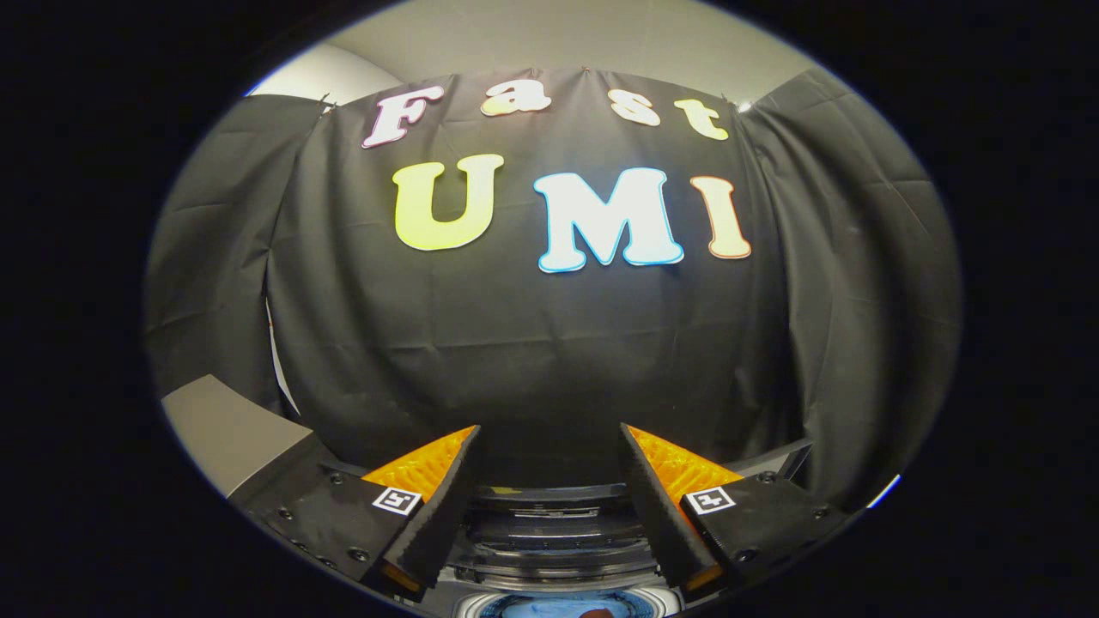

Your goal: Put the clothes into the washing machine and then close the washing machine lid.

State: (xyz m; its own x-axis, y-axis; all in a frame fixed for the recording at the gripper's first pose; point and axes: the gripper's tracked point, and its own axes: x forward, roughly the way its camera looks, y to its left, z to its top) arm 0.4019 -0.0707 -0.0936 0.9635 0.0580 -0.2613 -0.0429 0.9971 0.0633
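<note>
Biggest thing I'm looking at is the black cloth wall (549, 343), hanging straight ahead beyond the fingers. Off to the left there's a grey slab (227, 429), can't tell what it belongs to. The washing machine (554, 532) sits low between the fingers, dark lid section up, its tub opening right below with pale blue clothes (549, 608) inside. My gripper (549, 446) hangs above it, jaws apart, gripping nothing.

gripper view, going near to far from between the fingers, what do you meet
Washing machine drum opening with pale cloth inside it, low between the open fingers → raised dark lid just beyond it → black cloth wall → pale ceiling. The gripper holds nothing.
</note>
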